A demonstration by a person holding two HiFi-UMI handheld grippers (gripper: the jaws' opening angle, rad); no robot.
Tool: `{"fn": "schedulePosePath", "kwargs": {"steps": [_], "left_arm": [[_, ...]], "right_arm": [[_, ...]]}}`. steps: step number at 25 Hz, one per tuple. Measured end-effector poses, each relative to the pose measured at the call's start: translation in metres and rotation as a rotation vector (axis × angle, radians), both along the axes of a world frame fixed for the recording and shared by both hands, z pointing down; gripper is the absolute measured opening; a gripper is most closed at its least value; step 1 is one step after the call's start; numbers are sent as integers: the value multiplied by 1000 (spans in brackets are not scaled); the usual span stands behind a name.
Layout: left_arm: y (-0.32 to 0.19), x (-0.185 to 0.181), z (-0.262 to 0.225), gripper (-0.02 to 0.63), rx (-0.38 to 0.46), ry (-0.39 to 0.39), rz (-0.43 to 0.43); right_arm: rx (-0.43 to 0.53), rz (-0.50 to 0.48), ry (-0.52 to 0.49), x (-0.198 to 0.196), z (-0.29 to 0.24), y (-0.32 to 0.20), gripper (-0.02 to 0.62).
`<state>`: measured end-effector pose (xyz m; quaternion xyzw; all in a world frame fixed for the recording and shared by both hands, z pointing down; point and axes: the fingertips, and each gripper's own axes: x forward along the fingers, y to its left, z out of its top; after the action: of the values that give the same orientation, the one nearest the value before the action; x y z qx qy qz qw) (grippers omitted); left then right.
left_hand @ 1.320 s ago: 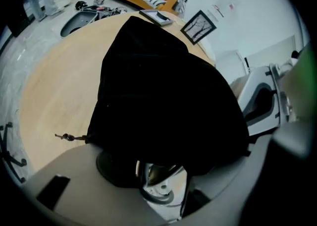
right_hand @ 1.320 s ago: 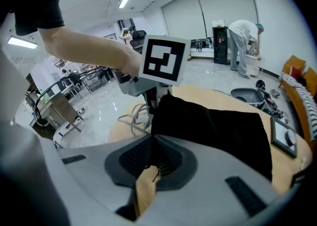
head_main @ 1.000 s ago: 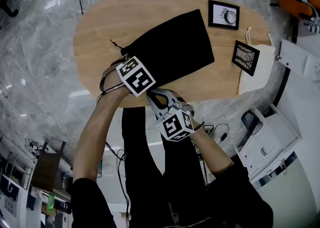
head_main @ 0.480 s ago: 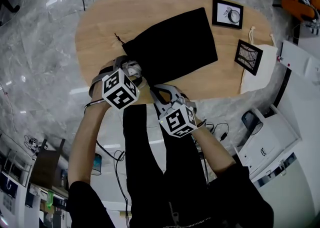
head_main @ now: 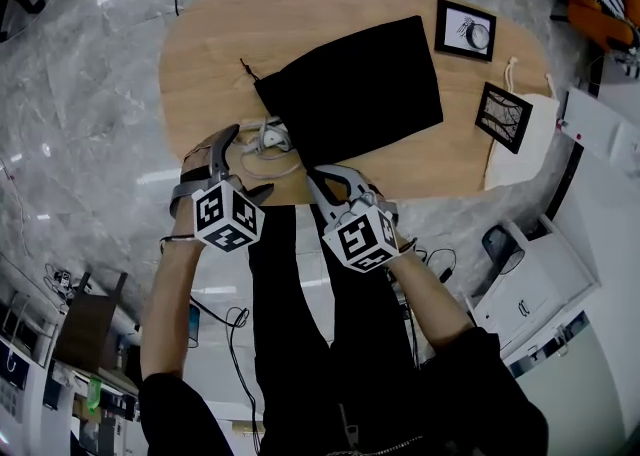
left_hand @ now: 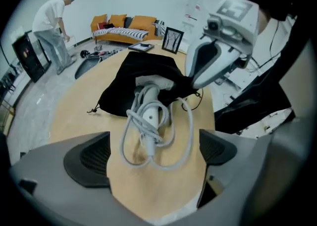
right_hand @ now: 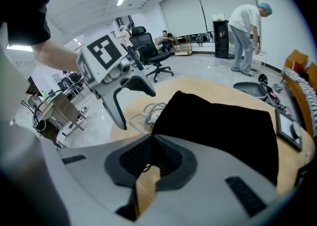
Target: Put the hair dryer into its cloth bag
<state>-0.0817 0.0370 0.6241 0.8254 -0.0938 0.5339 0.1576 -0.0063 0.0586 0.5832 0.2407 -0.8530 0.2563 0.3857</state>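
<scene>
The black cloth bag (head_main: 350,84) lies across the wooden table (head_main: 200,64). The white hair dryer (head_main: 268,134) sticks out of its mouth by the handle (left_hand: 151,116), with the cord looped loosely round it; its head is hidden in the bag (left_hand: 143,76). My left gripper (head_main: 240,159) hovers just short of the handle, and its jaws have just been opening: they stand wide with nothing between the pads (left_hand: 91,158). My right gripper (head_main: 325,179) is shut on the bag's near edge (right_hand: 148,158) beside the mouth.
Two framed pictures (head_main: 468,29) (head_main: 502,116) and a white cloth bag (head_main: 520,144) sit at the table's right end. The table's near edge runs just under both grippers. A person (left_hand: 52,22) stands far off by an orange sofa (left_hand: 124,24).
My left gripper has drawn back from the bag's mouth toward the near left edge and opened wide, uncovering the dryer's handle and cord. The right gripper has kept its place.
</scene>
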Motion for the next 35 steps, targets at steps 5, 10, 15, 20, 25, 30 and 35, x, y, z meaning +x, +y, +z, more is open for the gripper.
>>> {"fn": "schedulePosePath", "kwargs": {"steps": [5,10,15,20,25,30,35], "left_arm": [[-1,15,36,548,29,-12,-33],[-10,16,52,546,-1,7,-38],[-22,13,58,451,88,-24,-39],[-21,12,54,300,112,-25,-71],[-12,2,37,270,93,4,-58],[-9,-13,14,270,60,-11,-20],[-10,-28,-10,273,25,-17,34]], "right_arm": [[6,-6,7,-1,0,-1,25],[9,0,17,2,2,-2,25],[9,15,26,4,4,-5,25],[16,15,37,7,4,-9,25],[37,7,63,14,0,-12,25],[57,9,122,27,1,-14,25],[65,-12,156,28,3,-11,25]]}}
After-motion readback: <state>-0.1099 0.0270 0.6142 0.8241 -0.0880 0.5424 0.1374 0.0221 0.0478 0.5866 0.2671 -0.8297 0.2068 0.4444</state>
